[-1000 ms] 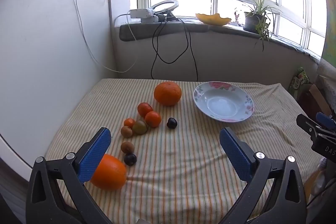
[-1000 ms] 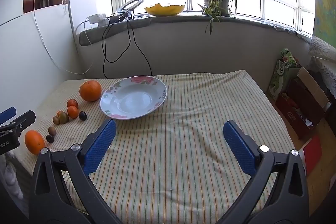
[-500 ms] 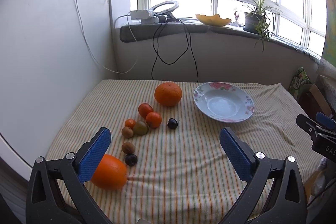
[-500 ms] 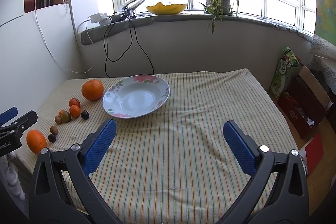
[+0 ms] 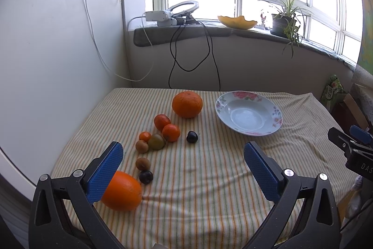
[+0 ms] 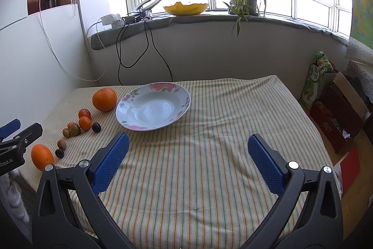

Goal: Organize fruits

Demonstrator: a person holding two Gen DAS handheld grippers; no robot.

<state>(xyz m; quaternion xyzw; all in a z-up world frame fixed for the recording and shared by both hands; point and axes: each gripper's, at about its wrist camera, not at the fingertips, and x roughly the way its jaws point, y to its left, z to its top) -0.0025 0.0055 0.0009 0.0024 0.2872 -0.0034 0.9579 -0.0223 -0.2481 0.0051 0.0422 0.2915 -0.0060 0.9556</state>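
Left gripper (image 5: 183, 159): jaws wide apart, empty. Right gripper (image 6: 186, 155): same.

Fruit loose on striped cloth (image 5: 209, 179), left of empty floral plate (image 5: 249, 116).

Near orange (image 5: 122, 190): judged firm, rolls; grip across middle.

Dark plum (image 5: 146, 177): small, likely soft; gentle squeeze.

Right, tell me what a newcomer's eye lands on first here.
Probably the scatter of orange and dark fruit on the striped tablecloth, led by the big orange at the far end and the oval orange nearest the left gripper. Next, the empty flowered plate beside them. Both grippers' blue jaws stand wide open, holding nothing.
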